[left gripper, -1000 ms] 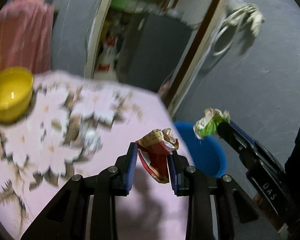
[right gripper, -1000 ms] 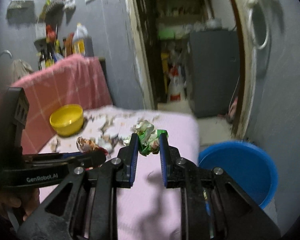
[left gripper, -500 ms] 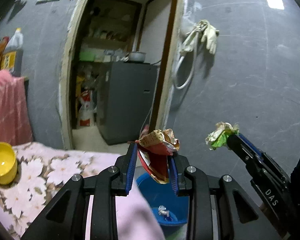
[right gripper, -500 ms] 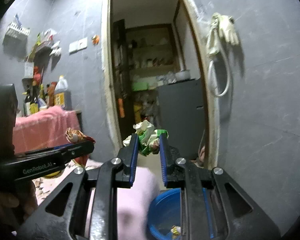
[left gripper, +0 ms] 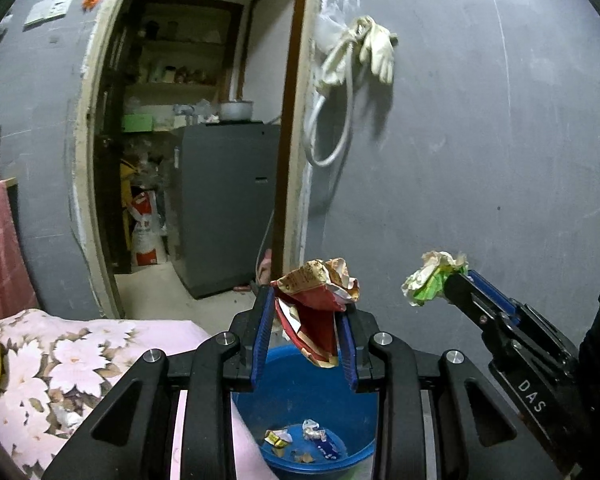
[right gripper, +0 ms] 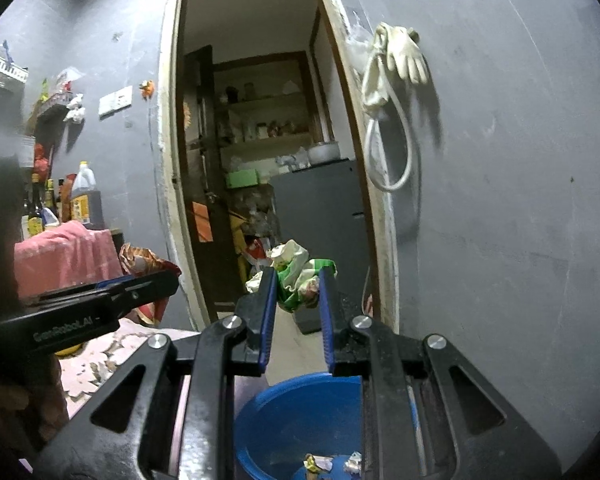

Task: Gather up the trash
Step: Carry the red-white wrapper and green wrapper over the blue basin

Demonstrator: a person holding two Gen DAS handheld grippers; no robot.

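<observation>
Left gripper (left gripper: 304, 344) clamped on a crumpled red snack wrapper (left gripper: 318, 300), above the blue basin (left gripper: 300, 396) holding scraps. Right gripper (right gripper: 298, 312) pinching a crumpled green-and-white wrapper (right gripper: 298, 276), fingers (right gripper: 266, 312) pressing it, over the same basin beside the floral-covered counter (left gripper: 80, 364).

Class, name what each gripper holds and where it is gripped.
Left gripper: red crumpled wrapper, pinched at its sides. Right gripper: green-and-white crumpled wrapper, pinched across its middle.

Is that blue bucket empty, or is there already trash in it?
Not empty: a few small wrappers lie on the bottom of the blue bucket.
</observation>
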